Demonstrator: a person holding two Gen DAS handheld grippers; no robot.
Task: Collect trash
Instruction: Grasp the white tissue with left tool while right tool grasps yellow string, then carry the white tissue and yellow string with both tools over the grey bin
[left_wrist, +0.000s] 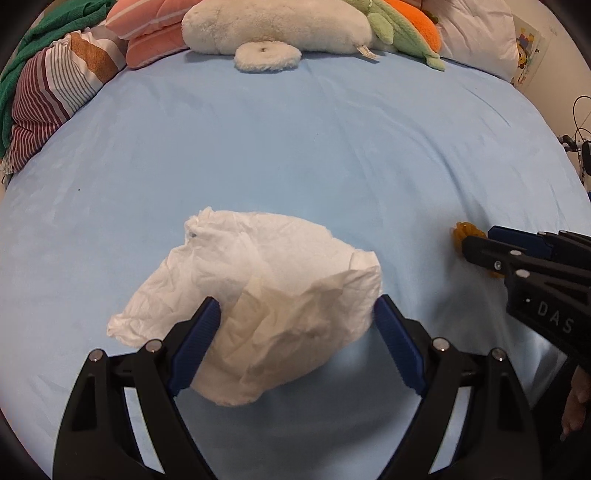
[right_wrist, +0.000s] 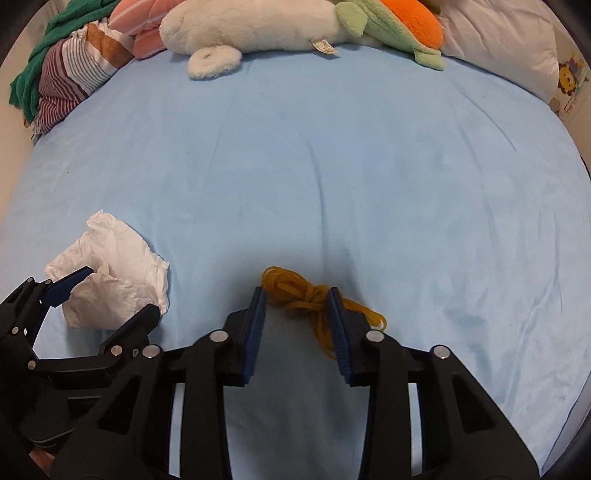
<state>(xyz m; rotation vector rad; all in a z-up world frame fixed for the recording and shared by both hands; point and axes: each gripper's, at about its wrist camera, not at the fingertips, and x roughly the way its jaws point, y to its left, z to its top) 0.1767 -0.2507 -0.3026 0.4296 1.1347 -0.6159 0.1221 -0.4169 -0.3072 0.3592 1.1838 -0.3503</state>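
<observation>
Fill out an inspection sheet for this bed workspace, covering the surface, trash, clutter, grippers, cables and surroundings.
Surface: light blue bedsheet, lightly creased.
Job's things: crumpled white tissue paper and a tangle of yellow rubber bands, both lying on the sheet, apart.
Clutter: white plush toy, green-and-orange plush toy, striped pillows, green towel, white pillow along the far edge.
Grippers: left gripper open, straddling the tissue; right gripper narrowed around the bands, pads apparently not yet pressing.
Cables: black wires beyond the bed's right edge.
Surroundings: wall with cartoon sticker.
</observation>
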